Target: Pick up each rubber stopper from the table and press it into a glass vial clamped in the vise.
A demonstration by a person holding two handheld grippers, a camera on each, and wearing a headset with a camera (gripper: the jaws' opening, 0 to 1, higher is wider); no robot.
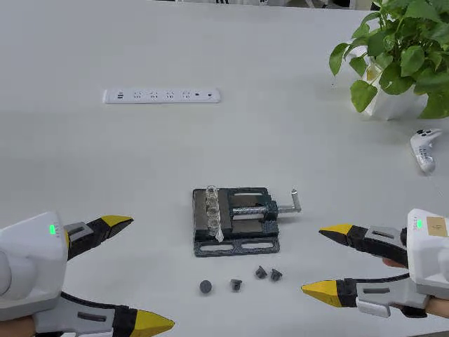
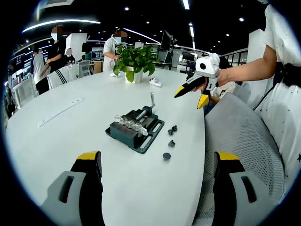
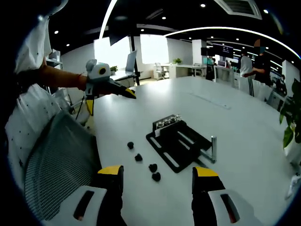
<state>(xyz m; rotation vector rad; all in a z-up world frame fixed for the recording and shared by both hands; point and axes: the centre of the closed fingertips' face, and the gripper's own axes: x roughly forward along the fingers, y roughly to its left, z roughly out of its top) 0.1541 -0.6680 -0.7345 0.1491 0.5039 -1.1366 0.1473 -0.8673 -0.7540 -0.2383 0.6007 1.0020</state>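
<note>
Left gripper (image 1: 151, 274) jaws spread wide, empty, low left in the head view. Right gripper (image 1: 312, 260) also spread, empty, low right. Four dark stoppers (image 1: 236, 284) lie loose in a row on the white table (image 1: 140, 161), just in front of the vise (image 1: 238, 246), between the two grippers, touched by neither. Clear vials (image 1: 211, 209) stand upright in a row, clamped in the vise. Power strip (image 1: 161, 95) well behind, plant (image 1: 403, 49) far right
</note>
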